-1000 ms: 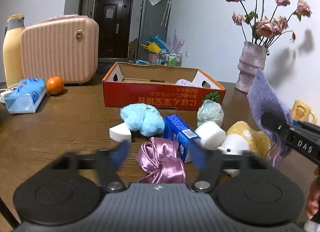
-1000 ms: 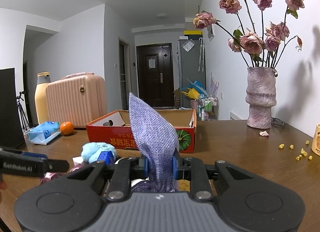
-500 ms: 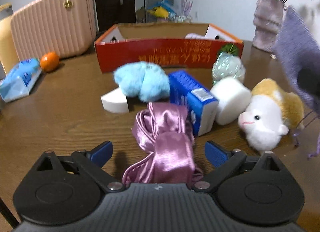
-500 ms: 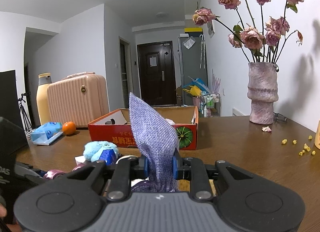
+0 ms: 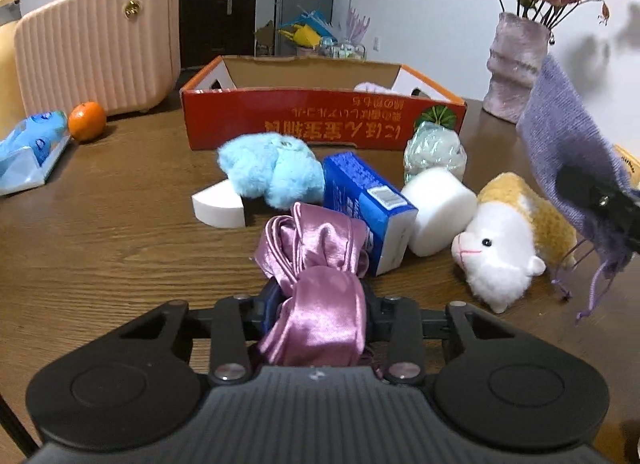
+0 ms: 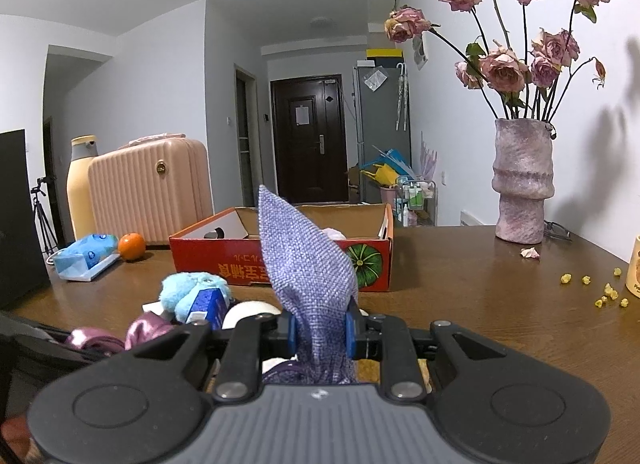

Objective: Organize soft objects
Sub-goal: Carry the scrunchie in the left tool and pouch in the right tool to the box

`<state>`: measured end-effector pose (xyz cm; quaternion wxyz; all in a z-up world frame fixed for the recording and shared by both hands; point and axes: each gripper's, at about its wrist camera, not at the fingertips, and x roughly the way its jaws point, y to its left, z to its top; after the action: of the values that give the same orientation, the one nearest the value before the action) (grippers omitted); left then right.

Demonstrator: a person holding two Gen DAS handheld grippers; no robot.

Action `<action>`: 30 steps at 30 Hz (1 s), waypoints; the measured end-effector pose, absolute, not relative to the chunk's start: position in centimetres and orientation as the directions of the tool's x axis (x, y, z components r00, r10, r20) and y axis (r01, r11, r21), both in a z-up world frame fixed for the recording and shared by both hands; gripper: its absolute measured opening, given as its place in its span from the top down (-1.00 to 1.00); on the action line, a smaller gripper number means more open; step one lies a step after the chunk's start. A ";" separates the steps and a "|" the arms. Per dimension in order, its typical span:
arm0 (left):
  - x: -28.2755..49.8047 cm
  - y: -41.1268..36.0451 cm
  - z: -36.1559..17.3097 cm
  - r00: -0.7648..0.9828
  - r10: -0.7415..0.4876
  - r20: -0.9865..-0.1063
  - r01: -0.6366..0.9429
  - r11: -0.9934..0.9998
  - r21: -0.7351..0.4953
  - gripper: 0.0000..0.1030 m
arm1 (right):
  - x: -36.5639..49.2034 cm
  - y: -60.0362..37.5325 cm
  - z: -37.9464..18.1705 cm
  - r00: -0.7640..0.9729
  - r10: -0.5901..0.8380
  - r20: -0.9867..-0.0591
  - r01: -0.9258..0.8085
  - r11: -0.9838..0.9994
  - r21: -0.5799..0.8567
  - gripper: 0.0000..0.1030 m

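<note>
My left gripper (image 5: 320,304) is shut on a pink satin cloth (image 5: 316,264) lying on the wooden table (image 5: 100,248). My right gripper (image 6: 320,330) is shut on a purple knit pouch (image 6: 308,264) and holds it above the table; the pouch also shows at the right of the left wrist view (image 5: 568,167). Beyond the satin lie a blue fluffy toy (image 5: 272,171), a white sponge wedge (image 5: 218,205), a blue box (image 5: 368,203), a white round sponge (image 5: 438,213), a green mesh puff (image 5: 434,151) and a white-and-yellow plush animal (image 5: 508,240). A red cardboard box (image 5: 320,123) stands open behind them.
A pink suitcase (image 5: 96,43), an orange (image 5: 86,125) and a blue tissue pack (image 5: 30,151) are at the left. A vase of dried roses (image 6: 522,183) stands at the back right. Yellow crumbs (image 6: 600,288) and a mug (image 6: 634,268) are at the right edge.
My left gripper moved forward and down onto the pink satin cloth and closed on it. My right gripper keeps holding the purple pouch, nearly still.
</note>
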<state>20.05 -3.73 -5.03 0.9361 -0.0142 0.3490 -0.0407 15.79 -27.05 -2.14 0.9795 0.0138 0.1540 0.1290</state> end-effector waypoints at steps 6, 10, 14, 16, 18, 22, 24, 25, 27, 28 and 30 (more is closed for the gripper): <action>18.7 -3.1 -3.6 0.802 -0.086 -0.591 0.061 0.996 -0.063 0.26 | 15.6 -26.9 -1.9 0.922 0.255 -0.291 -0.249 0.967 0.057 0.59; 18.0 -2.8 -2.2 0.835 -0.088 -0.543 0.061 0.996 -0.067 0.26 | 15.6 -26.7 -1.6 0.925 0.256 -0.281 -0.250 0.967 0.055 0.59; 17.5 -2.8 -1.1 0.861 -0.086 -0.501 0.065 0.996 -0.058 0.26 | 15.9 -26.4 -1.1 0.928 0.258 -0.267 -0.254 0.966 0.051 0.59; 17.5 -2.7 -0.6 0.871 -0.084 -0.484 0.065 0.996 -0.057 0.26 | 16.1 -26.2 -0.6 0.931 0.260 -0.256 -0.256 0.965 0.050 0.59; 17.6 -2.6 0.0 0.880 -0.082 -0.468 0.061 0.996 -0.060 0.26 | 16.4 -26.0 -0.2 0.934 0.262 -0.243 -0.258 0.965 0.049 0.59; 18.0 -2.1 1.0 0.897 -0.073 -0.436 0.048 0.997 -0.068 0.26 | 17.1 -25.4 0.9 0.939 0.267 -0.217 -0.263 0.964 0.047 0.59; 18.3 -1.9 1.6 0.906 -0.069 -0.419 0.042 0.996 -0.073 0.26 | 17.6 -25.1 1.4 0.942 0.268 -0.204 -0.264 0.963 0.044 0.59; 18.5 -1.8 1.9 0.909 -0.067 -0.411 0.039 0.996 -0.076 0.26 | 17.9 -24.9 1.6 0.943 0.268 -0.199 -0.265 0.963 0.043 0.59; 19.0 -1.6 2.4 0.916 -0.061 -0.396 0.032 0.996 -0.081 0.26 | 18.5 -24.7 1.9 0.944 0.270 -0.190 -0.266 0.963 0.045 0.59; 19.2 -1.6 2.6 0.919 -0.060 -0.389 0.029 0.996 -0.084 0.26 | 18.8 -24.5 2.1 0.945 0.270 -0.186 -0.266 0.963 0.045 0.59; 19.6 -1.4 3.1 0.926 -0.057 -0.374 0.024 0.996 -0.090 0.26 | 19.5 -24.2 2.5 0.947 0.269 -0.176 -0.266 0.963 0.044 0.59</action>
<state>19.64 -1.36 3.07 0.9803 -0.0421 0.1919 -0.0207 19.50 -24.24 2.48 0.9866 0.0101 0.0906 0.1356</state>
